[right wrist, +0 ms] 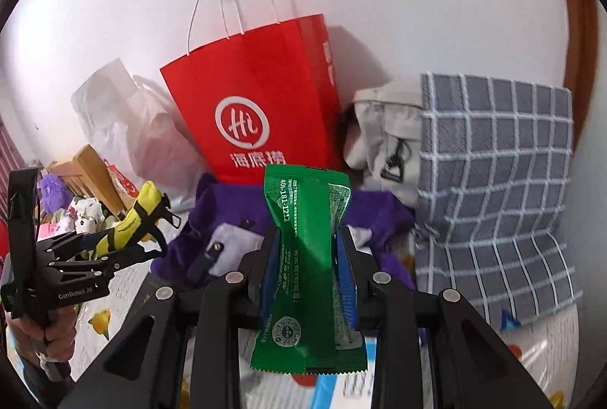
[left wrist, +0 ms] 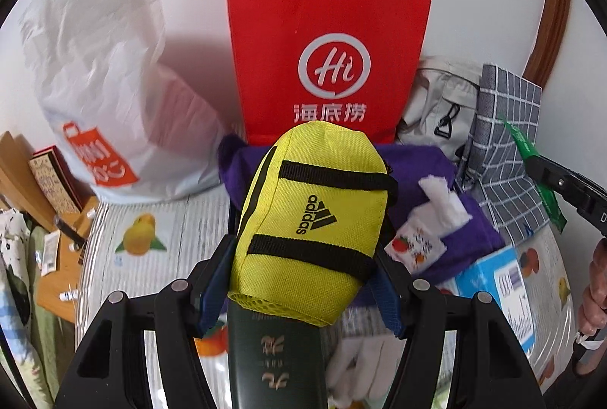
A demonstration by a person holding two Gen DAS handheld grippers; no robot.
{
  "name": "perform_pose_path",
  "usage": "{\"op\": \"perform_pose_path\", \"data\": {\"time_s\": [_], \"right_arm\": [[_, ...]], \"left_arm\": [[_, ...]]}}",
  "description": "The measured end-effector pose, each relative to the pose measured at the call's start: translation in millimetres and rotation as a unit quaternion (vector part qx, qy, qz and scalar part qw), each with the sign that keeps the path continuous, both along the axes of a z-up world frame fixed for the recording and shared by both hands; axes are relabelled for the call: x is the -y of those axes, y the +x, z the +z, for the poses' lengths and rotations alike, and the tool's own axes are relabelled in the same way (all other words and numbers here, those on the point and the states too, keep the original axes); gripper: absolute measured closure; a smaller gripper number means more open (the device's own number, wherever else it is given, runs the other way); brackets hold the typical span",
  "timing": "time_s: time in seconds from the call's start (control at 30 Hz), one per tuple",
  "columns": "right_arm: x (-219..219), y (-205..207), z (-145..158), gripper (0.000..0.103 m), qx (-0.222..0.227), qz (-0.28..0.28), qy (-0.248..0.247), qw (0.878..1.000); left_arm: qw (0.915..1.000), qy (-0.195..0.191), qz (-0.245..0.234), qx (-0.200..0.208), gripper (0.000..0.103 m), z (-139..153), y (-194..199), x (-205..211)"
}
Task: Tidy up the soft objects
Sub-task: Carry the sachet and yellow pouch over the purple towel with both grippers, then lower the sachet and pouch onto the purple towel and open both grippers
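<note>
Two tongs up above a messy bed, each one full. Left gripper [left wrist: 303, 257] pinching a yellow pouch [left wrist: 315, 219] from both sides, blue pads [left wrist: 216, 280] pressed into the soft cloth, pouch standing up between them and pointing to 12 o'clock at the red paper bag [left wrist: 326, 60]. Right gripper [right wrist: 307, 272] squeezing a green packet [right wrist: 307, 257] at its waist, so thin in the middle and fat at both ends, top end up at 12 o'clock, saw-tooth end hanging down at 6 o'clock. Same red paper bag in the right view, open mouth at the top, white string handles [right wrist: 235, 3] sticking up. Purple cloth [left wrist: 436, 189] lying flat just below the bag, with a small tissue pack [left wrist: 425, 238] on it at 3 o'clock from the pouch. White plastic bag [left wrist: 114, 86] at 10 o'clock, checked grey cloth [right wrist: 493, 189] at 3 o'clock in the right view. Probably on the way to drop both things into the red bag. Trouble ahead, maybe: slippery packet sliding out of the pinch, because only the middle is held. Squashy pouch popping free if tipped too far. Thin paper bag falling over if bumped on the rim or snagged by a handle. Two tongs close together, so a knock between them at the bag mouth too.
</note>
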State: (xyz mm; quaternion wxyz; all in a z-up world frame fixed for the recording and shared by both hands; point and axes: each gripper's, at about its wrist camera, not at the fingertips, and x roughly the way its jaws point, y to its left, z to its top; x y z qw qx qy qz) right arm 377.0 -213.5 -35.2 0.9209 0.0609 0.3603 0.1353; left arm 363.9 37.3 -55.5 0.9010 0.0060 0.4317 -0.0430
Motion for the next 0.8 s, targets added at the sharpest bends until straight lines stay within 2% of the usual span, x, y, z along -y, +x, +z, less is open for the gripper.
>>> {"op": "perform_pose_path", "data": {"time_s": [0.13, 0.33, 0.4, 0.53, 0.8], "right_arm": [[-9, 23, -4, 0.073, -0.003, 0.013, -0.002, 1.000], [-15, 50, -42, 0.073, -0.036, 0.024, 0.014, 0.999], [-20, 62, -59, 0.073, -0.059, 0.029, 0.004, 0.998], [-27, 74, -77, 0.073, -0.071, 0.031, -0.008, 0.997], [-41, 87, -107, 0.071, -0.097, 0.034, -0.026, 0.994]], "left_arm": [[1.0000, 0.004, 0.005, -0.004, 0.039, -4, 21, 4], [0.9998, 0.002, 0.010, -0.018, 0.039, -26, 51, 3], [0.9997, -0.002, 0.013, -0.022, 0.039, -34, 58, 0], [0.9987, -0.006, 0.017, -0.049, 0.039, -56, 71, -5], [0.9974, -0.016, 0.020, -0.067, 0.039, -72, 79, -15]]}}
